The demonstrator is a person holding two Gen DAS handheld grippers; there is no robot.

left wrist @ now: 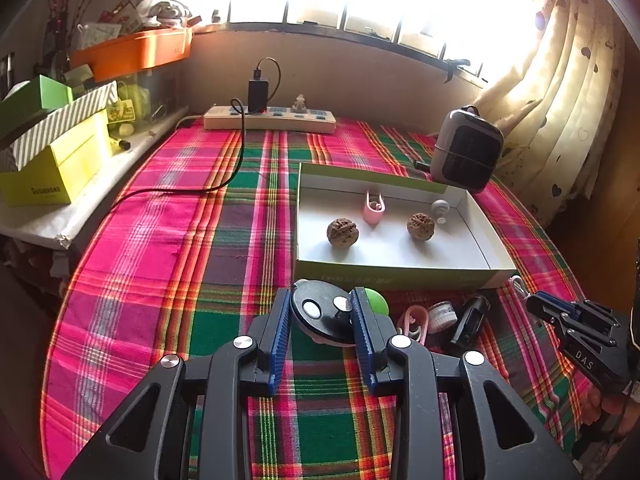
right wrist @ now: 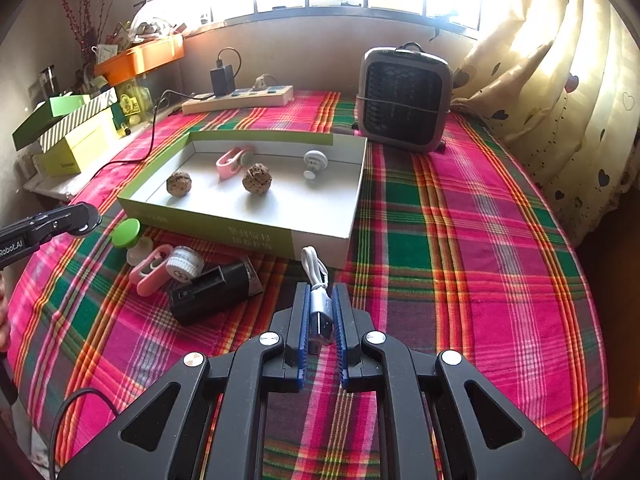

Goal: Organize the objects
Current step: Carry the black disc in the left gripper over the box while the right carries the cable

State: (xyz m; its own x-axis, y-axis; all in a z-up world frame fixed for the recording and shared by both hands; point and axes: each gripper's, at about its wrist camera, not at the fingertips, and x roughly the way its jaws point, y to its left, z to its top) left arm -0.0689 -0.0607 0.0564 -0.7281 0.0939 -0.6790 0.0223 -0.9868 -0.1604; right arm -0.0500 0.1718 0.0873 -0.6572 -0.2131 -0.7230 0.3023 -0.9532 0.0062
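Observation:
In the left wrist view my left gripper [left wrist: 320, 296] is shut on a black round disc [left wrist: 320, 316] with white studs, held just above the plaid cloth. Behind it stands a shallow green-and-white box [left wrist: 396, 276] holding two walnuts [left wrist: 342, 232], a pink clip [left wrist: 374, 208] and a grey knob [left wrist: 440, 208]. My right gripper [right wrist: 321, 288] is shut on the silver plug of a short white cable [right wrist: 320, 312], close to the box's front corner [right wrist: 320, 248]. Between the grippers lie a green-capped piece [right wrist: 126, 232], a pink clip [right wrist: 152, 268], a small white jar [right wrist: 184, 266] and a black charger [right wrist: 216, 292].
A dark heater [right wrist: 402, 100] stands behind the box, and a power strip [left wrist: 268, 118] with a black cord lies at the far edge. Stacked boxes [left wrist: 56, 152] crowd the left shelf. A curtain [right wrist: 560, 100] hangs on the right. Bare cloth [right wrist: 480, 240] stretches right of the box.

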